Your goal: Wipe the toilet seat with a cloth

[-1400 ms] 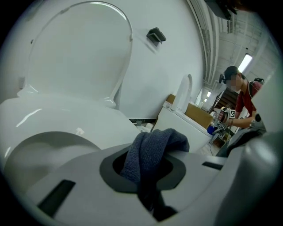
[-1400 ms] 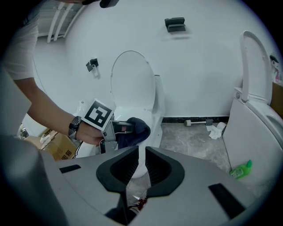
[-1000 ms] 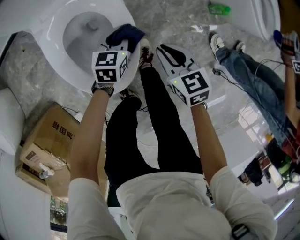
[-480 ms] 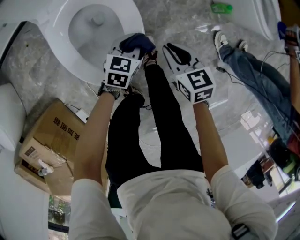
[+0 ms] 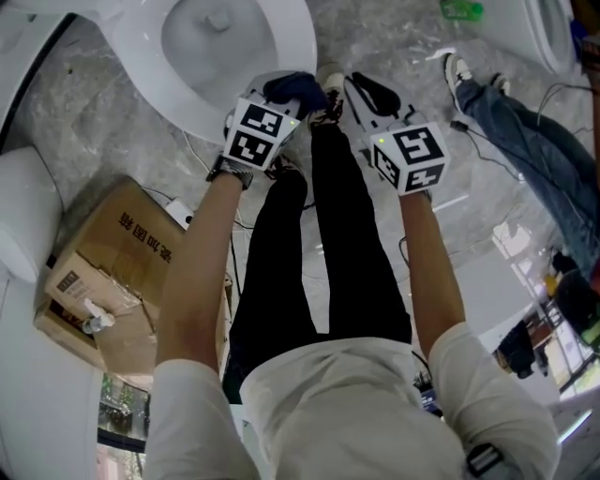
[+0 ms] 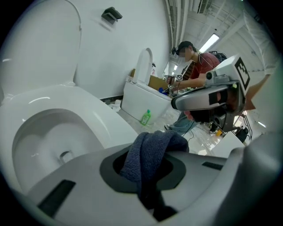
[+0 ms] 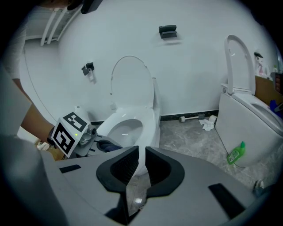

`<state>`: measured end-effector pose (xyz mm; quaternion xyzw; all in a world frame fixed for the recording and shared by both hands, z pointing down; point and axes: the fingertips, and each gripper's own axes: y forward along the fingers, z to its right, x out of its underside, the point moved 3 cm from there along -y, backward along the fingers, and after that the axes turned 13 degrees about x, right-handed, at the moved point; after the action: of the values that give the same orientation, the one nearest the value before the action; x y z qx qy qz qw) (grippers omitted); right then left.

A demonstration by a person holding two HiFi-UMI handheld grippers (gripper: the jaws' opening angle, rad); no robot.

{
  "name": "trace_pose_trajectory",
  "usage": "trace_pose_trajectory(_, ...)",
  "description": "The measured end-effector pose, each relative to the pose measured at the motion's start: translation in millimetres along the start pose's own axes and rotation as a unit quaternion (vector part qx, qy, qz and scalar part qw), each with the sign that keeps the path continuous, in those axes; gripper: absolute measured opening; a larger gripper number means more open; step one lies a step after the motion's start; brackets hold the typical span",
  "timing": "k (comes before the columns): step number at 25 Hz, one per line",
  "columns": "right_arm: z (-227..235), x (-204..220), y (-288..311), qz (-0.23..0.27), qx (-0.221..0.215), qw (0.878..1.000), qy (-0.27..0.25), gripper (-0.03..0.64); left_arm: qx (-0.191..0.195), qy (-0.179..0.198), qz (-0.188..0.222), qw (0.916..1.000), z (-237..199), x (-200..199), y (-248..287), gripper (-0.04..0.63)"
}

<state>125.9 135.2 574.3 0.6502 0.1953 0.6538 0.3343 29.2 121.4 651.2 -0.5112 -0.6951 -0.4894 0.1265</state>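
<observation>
Far left in the head view, against the left edge of the marbled grey floor (image 5: 94, 122): a second toilet (image 5: 21, 225), with an open cardboard box (image 5: 112, 272) just beside it. Toward the top-left corner, the toilet seat (image 5: 292, 45), white and bare, with the lid (image 6: 40, 44) standing upright behind it.

Just off the seat's front-right edge: the left gripper (image 5: 292, 94), pointing steeply down, marker cube (image 5: 260, 134) uppermost. Jaws clamped on a dark blue cloth (image 5: 298, 86), bunched and folded over between the pads and bulging out past the tips. Cloth close beside the seat's front edge; touching it or not, impossible to tell.

Next to the right, near but apart from the left one: the right gripper (image 5: 359, 91), also tilted down, over the floor in front of the toilet. Jaws almost together, with only a thin slit left between the ribbed pads and nothing in it; floor and seat edge visible through the gap. Black-trousered legs (image 5: 328, 234) below and between the two grippers.

Further right, another person's jeans (image 5: 525, 131) stretched across the floor. At the floor's top edge, a green bottle (image 5: 462, 9) lying beside a third toilet (image 7: 247, 110) with its lid up.
</observation>
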Motion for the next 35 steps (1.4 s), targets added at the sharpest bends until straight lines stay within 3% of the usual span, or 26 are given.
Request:
trace_pose_trajectory(4, 2.3, 8.1, -0.1, -0.007, 0.011, 1.0, 0.019, 0.066, 0.022, -0.005, -0.014, 0.9996, 7.7, 15.1, -9.2, 0.028)
trace_pose_trajectory(11, -15.1, 3.1, 4.3, -0.007, -0.001, 1.0, -0.002, 0.066, 0.05, 0.056, -0.08, 0.994, 23.6, 43.8, -21.7, 0.03)
trace_pose_trajectory(20, -31.7, -9.5, 7.8, -0.001, -0.007, 1.0, -0.023, 0.066, 0.071, 0.126, -0.124, 0.9816, 29.9, 64.0, -46.4, 0.031)
trace_pose_trajectory(29, -46.1, -5.8, 7.1, -0.012, -0.012, 0.999, -0.032, 0.066, 0.053, 0.175, -0.142, 0.9728, 16.2, 82.4, -78.0, 0.031)
trace_pose_trajectory(35, -50.5, -13.1, 11.7, -0.013, -0.017, 0.999, -0.04, 0.066, 0.034, 0.186, -0.148, 0.9709, -2.8, 84.8, -97.0, 0.031)
